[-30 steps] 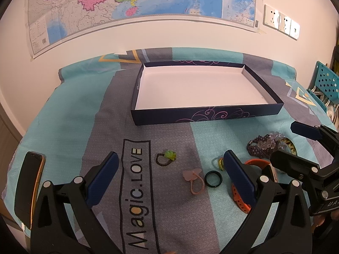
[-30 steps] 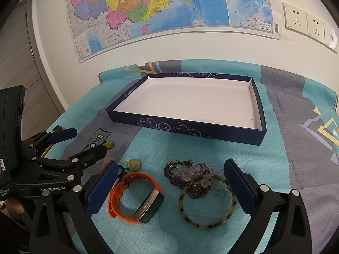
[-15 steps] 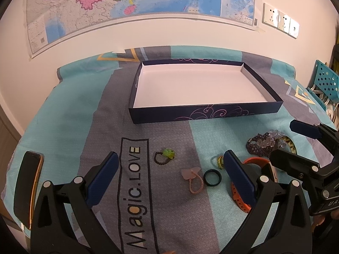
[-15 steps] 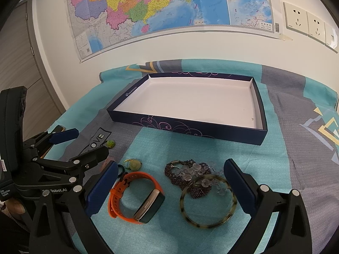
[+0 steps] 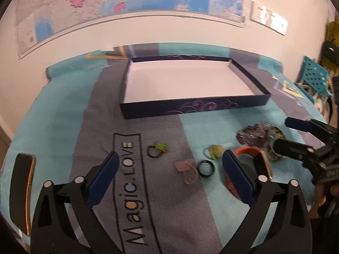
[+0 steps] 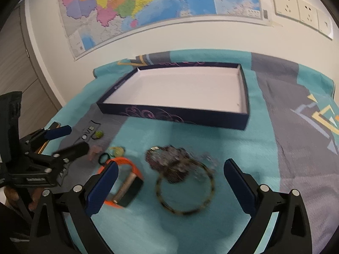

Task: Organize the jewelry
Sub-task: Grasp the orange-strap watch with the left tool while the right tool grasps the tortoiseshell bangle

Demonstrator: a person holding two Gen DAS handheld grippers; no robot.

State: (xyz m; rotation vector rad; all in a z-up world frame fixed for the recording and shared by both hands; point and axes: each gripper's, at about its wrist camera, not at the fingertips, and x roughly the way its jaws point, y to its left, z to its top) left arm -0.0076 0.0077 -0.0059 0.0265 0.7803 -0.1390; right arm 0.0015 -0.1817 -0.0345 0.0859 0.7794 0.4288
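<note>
A dark blue box [image 5: 190,108] with a white inside stands open and empty on the cloth; it also shows in the right wrist view [image 6: 175,114]. Jewelry lies in front of it: a green-stone ring [image 5: 157,149], a pink ring [image 5: 187,170], a black ring [image 5: 206,168], a yellow-green ring [image 5: 215,151], an orange-strapped watch [image 6: 125,182], a purple bead bracelet [image 6: 169,160] and a tortoiseshell bangle [image 6: 184,188]. My left gripper [image 5: 170,169] is open above the rings. My right gripper [image 6: 170,174] is open above the bangle and beads.
A teal and grey cloth [image 5: 53,127] printed "Magic.LOVE" covers the table. A dark phone [image 5: 21,190] lies at the left edge. A wall with a map [image 6: 148,6] and sockets [image 6: 300,10] stands behind. A blue perforated crate [image 5: 315,78] sits at far right.
Both grippers have moved forward and slightly down toward the jewelry; the views are now motion-blurred. Both stay open and empty. The jewelry and box have not moved.
</note>
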